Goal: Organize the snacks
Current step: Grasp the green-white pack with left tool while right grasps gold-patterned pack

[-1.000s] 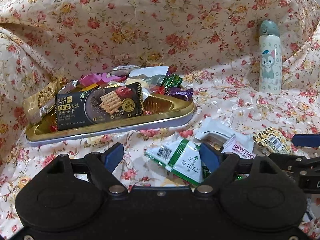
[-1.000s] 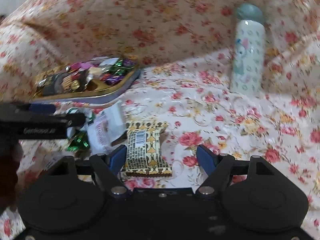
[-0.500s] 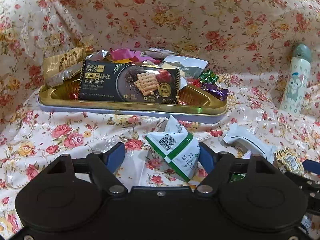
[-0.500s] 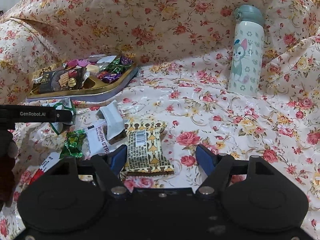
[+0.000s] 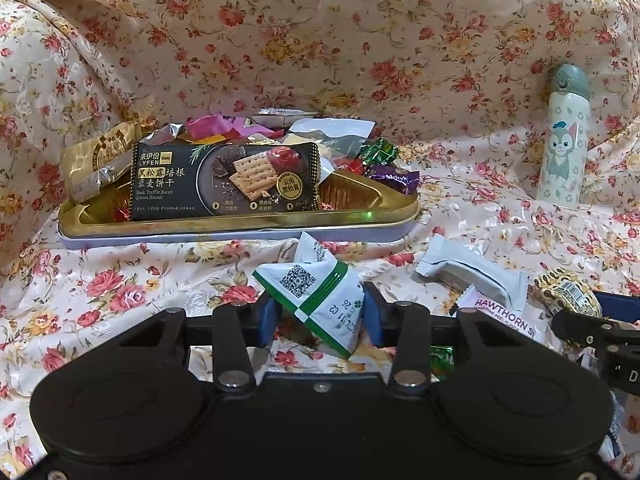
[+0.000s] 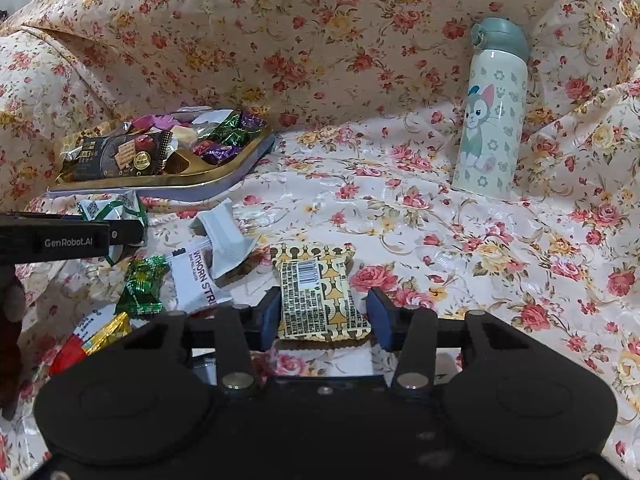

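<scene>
1. Now the left gripper (image 5: 320, 314) has just been closing; its blue pads flank and touch a green-and-white snack packet (image 5: 316, 300) on the floral cloth (image 5: 120, 292) before the gold tray (image 5: 240, 222)
2. Likewise the right gripper (image 6: 323, 316) has just been closing, its pads against a yellow patterned snack packet (image 6: 316, 292) near the cat bottle (image 6: 492, 120)

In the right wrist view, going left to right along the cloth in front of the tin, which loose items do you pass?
Green foil candy → white hawthorn strip pack → yellow patterned packet between the right gripper fingers.
</scene>
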A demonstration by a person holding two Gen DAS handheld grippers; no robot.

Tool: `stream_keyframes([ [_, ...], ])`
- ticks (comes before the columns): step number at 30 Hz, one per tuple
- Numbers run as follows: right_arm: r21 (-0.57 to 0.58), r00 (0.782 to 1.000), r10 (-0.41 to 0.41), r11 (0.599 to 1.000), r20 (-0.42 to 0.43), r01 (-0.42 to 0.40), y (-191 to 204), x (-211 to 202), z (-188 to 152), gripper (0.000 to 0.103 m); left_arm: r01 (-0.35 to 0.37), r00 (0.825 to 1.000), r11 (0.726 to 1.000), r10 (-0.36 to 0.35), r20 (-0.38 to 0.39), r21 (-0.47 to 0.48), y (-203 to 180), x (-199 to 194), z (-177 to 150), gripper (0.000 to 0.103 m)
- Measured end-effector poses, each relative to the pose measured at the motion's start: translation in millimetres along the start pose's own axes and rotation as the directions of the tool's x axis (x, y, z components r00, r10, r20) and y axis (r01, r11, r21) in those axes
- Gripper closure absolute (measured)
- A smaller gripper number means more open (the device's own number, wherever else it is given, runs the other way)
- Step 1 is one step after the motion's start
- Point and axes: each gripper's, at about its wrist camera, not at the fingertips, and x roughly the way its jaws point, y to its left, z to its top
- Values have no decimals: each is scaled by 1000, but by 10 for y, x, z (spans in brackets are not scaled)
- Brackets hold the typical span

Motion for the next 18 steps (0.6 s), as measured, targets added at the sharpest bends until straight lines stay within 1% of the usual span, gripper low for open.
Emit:
stream_keyframes([
  [3,-5,1000,-2,1000,-1,2,7,1,0,54,3,1000,1000,-3,-5,-7,10,7,2,51],
  [6,-10,1000,-2,1000,-1,2,6,2,0,54,-9,1000,1000,9,-20,-2,-4,28,11,47],
  [9,-16,1000,-4,1000,-2,4,10,5,-1,54,-13,1000,1000,14,-19,7,-17,26,6,47],
  [15,-25,1000,-7,1000,-4,7,9,12,2,53,8,1000,1000,-8,-27,-24,44,42,30,46],
  [18,-27,1000,-9,1000,-4,9,13,12,1,52,6,999,1000,-7,-31,-19,31,50,35,46],
])
